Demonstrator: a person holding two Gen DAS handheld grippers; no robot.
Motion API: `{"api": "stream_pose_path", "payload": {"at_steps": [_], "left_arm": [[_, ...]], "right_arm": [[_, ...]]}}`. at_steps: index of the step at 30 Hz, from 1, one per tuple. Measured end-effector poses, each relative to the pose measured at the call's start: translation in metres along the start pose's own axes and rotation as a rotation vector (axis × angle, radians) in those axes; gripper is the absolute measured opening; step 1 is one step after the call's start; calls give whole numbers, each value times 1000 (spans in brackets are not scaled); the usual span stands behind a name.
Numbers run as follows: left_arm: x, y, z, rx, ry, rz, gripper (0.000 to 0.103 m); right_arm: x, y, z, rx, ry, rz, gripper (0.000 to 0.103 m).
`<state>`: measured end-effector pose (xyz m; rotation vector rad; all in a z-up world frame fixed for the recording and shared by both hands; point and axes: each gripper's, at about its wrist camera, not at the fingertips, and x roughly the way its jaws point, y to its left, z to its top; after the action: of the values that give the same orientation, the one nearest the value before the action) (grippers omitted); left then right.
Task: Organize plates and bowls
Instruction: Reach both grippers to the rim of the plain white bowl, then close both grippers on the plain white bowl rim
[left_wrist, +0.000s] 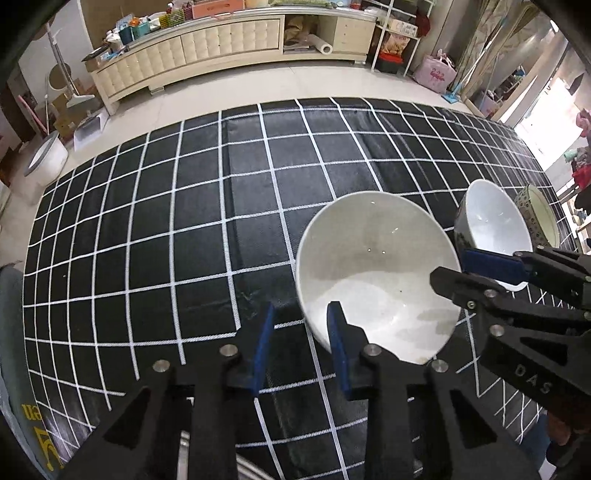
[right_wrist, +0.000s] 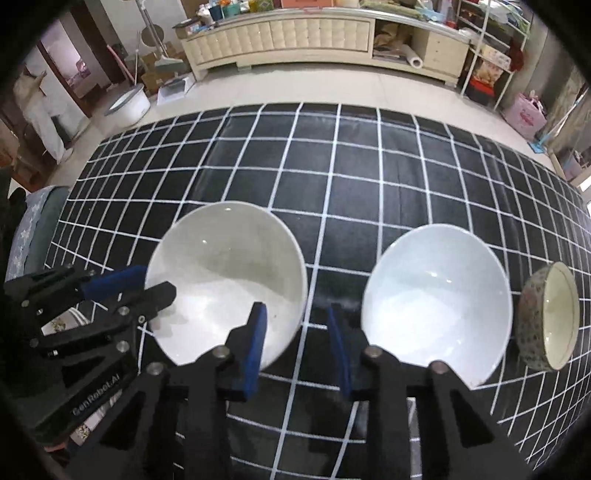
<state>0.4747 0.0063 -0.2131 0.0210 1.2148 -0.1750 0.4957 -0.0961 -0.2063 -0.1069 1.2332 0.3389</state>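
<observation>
A large white bowl (left_wrist: 376, 273) (right_wrist: 227, 280) stands on the black grid tablecloth (left_wrist: 184, 221). To its right stand a second white bowl (left_wrist: 493, 221) (right_wrist: 437, 299) and a small patterned bowl (left_wrist: 539, 214) (right_wrist: 546, 317). My left gripper (left_wrist: 301, 347) is open and empty, its right finger at the large bowl's near-left rim. My right gripper (right_wrist: 297, 347) is open and empty, over the gap between the two white bowls. In the left wrist view the right gripper (left_wrist: 461, 271) straddles the large bowl's right rim. In the right wrist view the left gripper (right_wrist: 155, 282) straddles that bowl's left rim.
The tablecloth (right_wrist: 369, 166) covers the whole table, with its far edge toward the tiled floor. A cream cabinet (left_wrist: 221, 48) lines the far wall. A metal rim (left_wrist: 229, 461) shows below the left gripper. A grey cushioned seat (right_wrist: 33, 229) stands at the table's left.
</observation>
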Motion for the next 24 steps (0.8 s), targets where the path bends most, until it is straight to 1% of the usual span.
{"api": "stream_pose_path", "payload": {"at_steps": [2,3,4,5,6,8,12,15,24], "left_arm": [[5,-1,1,6,10,-1,26],[6,-1,2,7,13,-4,24],[8,-2,2,9,17,-10,21],[11,-3,2,10,23,-15,18],[12,-5,4,12,25,-17,18],[13,-8,4,23,21,4,17],[15,-7,4,24,16,20,16],[11,-9,-2,14,19,23,13],[-29,-17,-39,19,3,33,12]], "right_arm": [[6,0,1,2,11,10,33],[8,0,1,2,17,13,27],[11,0,1,2,20,17,24],[13,1,1,1,24,23,24],[15,1,1,0,27,21,23],[19,-1,2,8,31,17,20],[17,-6,-1,18,20,32,18],[11,-4,-6,11,12,18,16],[-27,5,-40,3,0,22,16]]}}
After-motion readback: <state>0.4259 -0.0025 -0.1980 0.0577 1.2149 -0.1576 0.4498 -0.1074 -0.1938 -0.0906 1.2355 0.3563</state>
